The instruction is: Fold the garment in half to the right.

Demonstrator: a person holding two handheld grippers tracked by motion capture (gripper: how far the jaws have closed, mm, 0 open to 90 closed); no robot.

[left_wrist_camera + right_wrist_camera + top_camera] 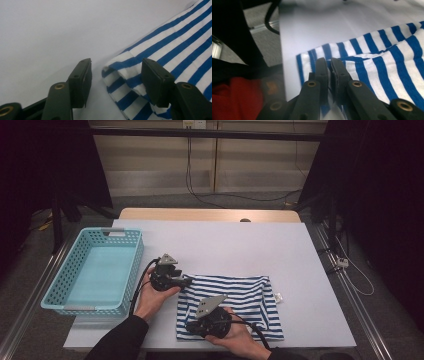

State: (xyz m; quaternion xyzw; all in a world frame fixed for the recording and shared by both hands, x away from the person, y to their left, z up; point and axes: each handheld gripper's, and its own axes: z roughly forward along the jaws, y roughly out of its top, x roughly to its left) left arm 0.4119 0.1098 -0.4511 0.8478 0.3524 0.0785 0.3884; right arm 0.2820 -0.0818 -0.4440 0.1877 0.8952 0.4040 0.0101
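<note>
On the near half of the white tabletop (225, 245) lies a folded blue-and-white striped cloth (245, 295), the landmark here. At the cloth's far left corner the left hand (150, 297) comes in from the near edge, forearm angled up and to the right, and holds the left tool (113, 75) low and level, pointing toward the cloth; its jaws are spread apart, one on bare tabletop and the other over the cloth's folded corner. At the cloth's near left corner the right hand (235, 335) cups the right tool (329, 66) from below, and its jaws are pressed together on the cloth's edge fold. Left of the cloth, well apart, stands a light blue basket (60, 287).
</note>
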